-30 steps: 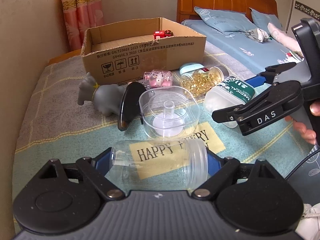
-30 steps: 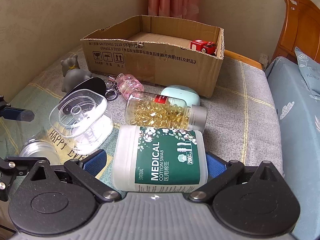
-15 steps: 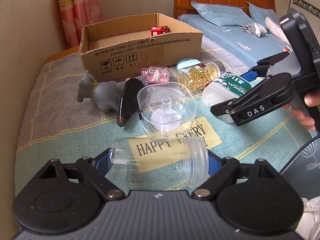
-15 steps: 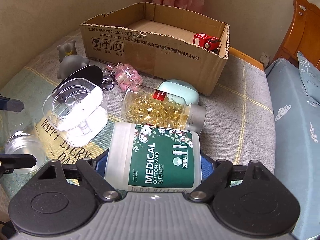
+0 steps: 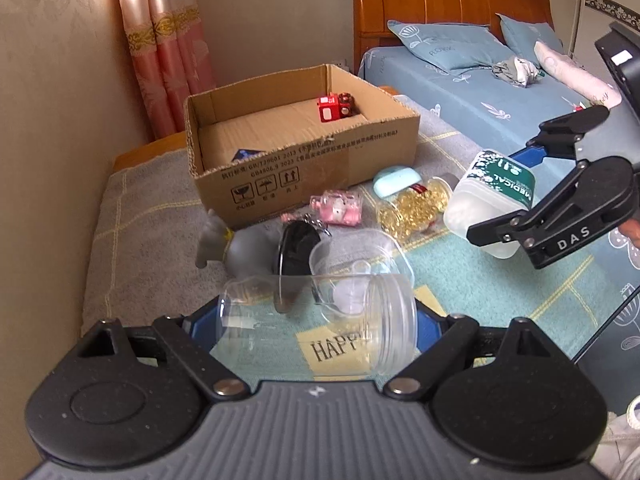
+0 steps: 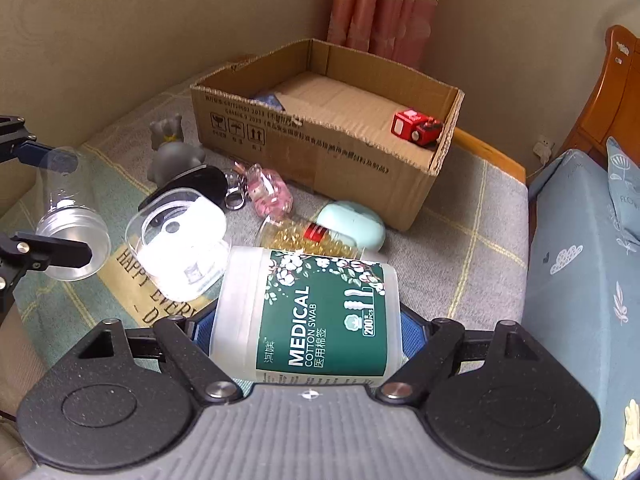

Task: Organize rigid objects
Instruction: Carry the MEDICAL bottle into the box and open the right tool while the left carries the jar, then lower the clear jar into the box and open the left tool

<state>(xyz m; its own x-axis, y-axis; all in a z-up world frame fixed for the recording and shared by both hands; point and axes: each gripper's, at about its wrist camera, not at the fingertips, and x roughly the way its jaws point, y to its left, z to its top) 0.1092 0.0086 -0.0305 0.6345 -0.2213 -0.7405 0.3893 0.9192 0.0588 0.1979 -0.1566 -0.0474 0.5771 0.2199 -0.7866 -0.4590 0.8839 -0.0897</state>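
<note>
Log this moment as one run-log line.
left gripper: shut on clear plastic jar | right gripper: shut on white cotton swab tub | brown cardboard box: holds red toy car

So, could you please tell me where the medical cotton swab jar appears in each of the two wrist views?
Left wrist: the medical cotton swab jar is at the right, clamped in the right gripper, right of the cardboard box.
Right wrist: the jar fills the lower centre between that gripper's fingers, in front of the box.
Shared landmark: the cardboard box with the red toy car inside.
</note>
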